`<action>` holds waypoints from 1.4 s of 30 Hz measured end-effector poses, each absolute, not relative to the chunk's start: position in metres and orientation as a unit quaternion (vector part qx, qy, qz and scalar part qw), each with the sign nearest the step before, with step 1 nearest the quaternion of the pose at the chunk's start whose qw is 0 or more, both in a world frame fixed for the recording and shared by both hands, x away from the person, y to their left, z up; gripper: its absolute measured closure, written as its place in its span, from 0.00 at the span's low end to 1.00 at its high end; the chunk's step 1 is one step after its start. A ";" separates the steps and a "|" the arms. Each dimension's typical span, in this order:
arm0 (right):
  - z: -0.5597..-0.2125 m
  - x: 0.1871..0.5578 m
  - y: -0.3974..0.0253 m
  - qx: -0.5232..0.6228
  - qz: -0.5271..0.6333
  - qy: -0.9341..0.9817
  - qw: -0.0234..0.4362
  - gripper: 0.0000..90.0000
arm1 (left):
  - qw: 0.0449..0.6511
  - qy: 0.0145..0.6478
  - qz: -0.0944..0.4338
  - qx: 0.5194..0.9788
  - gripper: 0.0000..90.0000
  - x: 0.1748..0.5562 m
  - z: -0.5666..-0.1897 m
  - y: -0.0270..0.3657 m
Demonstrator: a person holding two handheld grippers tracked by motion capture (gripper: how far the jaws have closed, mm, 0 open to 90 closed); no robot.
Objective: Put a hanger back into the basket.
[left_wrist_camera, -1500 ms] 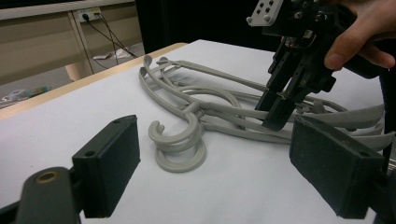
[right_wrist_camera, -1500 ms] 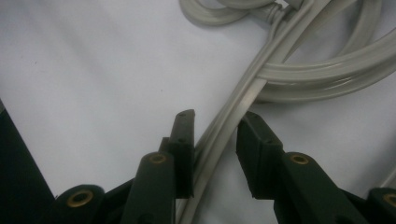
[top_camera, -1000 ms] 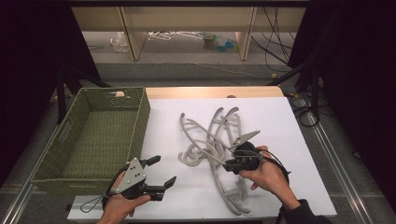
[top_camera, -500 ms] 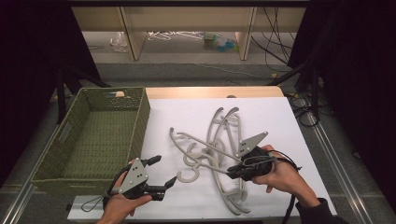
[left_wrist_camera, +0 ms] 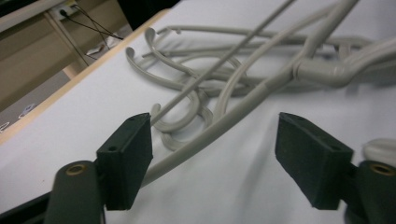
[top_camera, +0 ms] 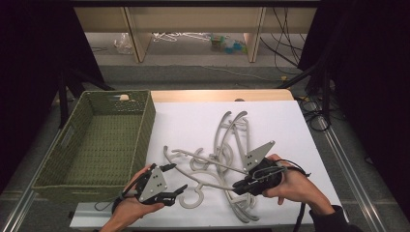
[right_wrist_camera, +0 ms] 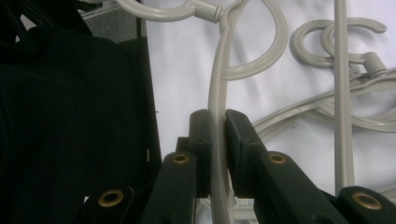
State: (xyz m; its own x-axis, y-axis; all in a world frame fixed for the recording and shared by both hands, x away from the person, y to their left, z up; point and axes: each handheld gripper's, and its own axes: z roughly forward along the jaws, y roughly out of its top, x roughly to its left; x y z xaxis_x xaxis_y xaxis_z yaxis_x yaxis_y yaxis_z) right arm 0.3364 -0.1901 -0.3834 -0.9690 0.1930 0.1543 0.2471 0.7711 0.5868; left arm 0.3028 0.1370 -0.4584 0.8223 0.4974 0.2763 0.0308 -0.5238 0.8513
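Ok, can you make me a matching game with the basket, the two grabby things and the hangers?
Things:
1. green basket
2. left gripper
3. right gripper
4. pile of hangers

States:
A. fingers shut on a grey hanger arm
B. lying tangled on the white table
C. nothing inside it
D. fingers wide open, holding nothing

Pairs: 1-C, 2-D, 3-A, 4-B

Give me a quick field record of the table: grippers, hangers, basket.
left gripper: open, fingers apart beside a hanger arm, gripping nothing
right gripper: shut on the arm of one grey plastic hanger
pile of grey plastic hangers: tangled on the white tabletop
green woven basket: left of the pile, looks empty
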 end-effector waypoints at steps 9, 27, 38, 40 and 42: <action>-0.382 0.333 -0.187 -0.102 -0.319 -0.941 0.056 0.91 | 0.403 0.078 0.259 0.874 0.48 0.313 -0.465 0.124; -0.386 0.340 -0.199 -0.109 -0.310 -0.943 0.056 0.85 | 0.328 -0.079 0.296 0.894 0.85 0.298 -0.432 0.106; -0.354 0.339 -0.210 -0.170 -0.346 -0.922 -0.046 0.59 | 0.364 -0.014 0.255 0.896 0.88 0.288 -0.407 0.101; -0.349 0.339 -0.211 -0.189 -0.361 -0.911 -0.064 0.52 | 0.381 0.014 0.229 0.896 0.88 0.288 -0.406 0.102; -0.345 0.340 -0.212 -0.216 -0.374 -0.898 -0.075 0.47 | 0.391 0.032 0.208 0.896 0.88 0.289 -0.403 0.104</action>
State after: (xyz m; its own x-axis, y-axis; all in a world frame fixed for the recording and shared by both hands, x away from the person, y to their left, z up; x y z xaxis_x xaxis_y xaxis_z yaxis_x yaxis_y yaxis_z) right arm 0.3399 -0.2124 -0.3453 -0.8950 0.4452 0.0265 0.3322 0.6260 0.7056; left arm 0.2891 0.1038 -0.4030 0.9118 0.2198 0.3469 -0.1050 -0.6918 0.7144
